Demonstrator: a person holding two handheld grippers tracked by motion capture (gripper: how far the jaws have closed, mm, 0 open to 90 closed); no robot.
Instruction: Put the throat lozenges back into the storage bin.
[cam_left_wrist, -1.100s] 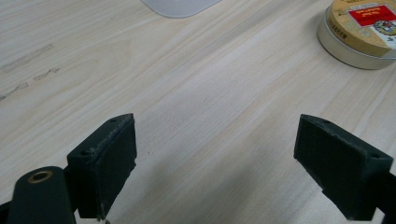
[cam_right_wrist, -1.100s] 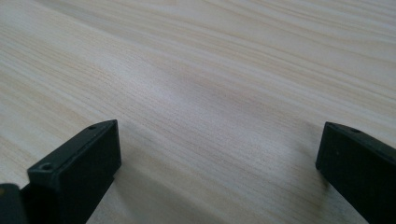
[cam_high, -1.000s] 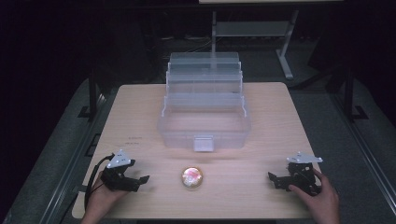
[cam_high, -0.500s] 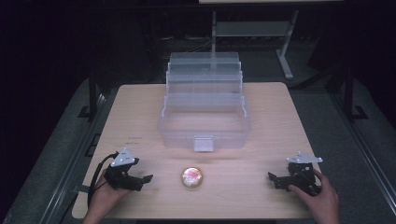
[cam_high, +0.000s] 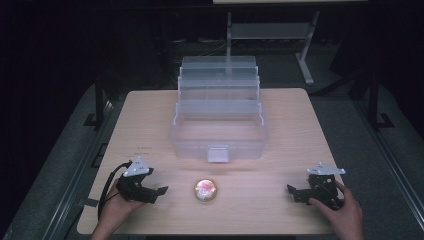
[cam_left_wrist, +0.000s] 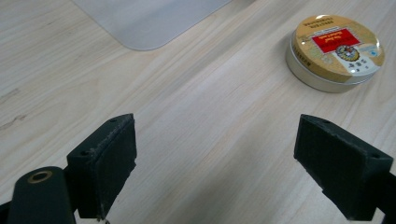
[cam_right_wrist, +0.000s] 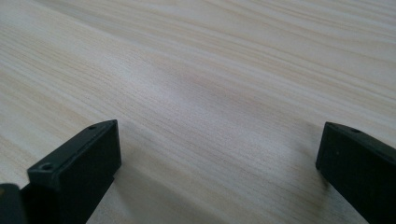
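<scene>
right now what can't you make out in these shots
- The small print on the round tin lid: too small and blurred in the left gripper view, a glare spot in the high view.
- The contents of the clear tiered box: the stacked translucent walls blur together in the high view, and the left gripper view cuts it off at the top edge.
- The right gripper: its jaws are cut off by the bottom edge in its own view.

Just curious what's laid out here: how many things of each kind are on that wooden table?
Round gold-lidded metal tin: 1
Clear plastic tiered storage box, standing open: 1
Black two-jaw hand-held grippers, left gripper and right gripper, both with jaws apart: 2
Total: 4
</scene>
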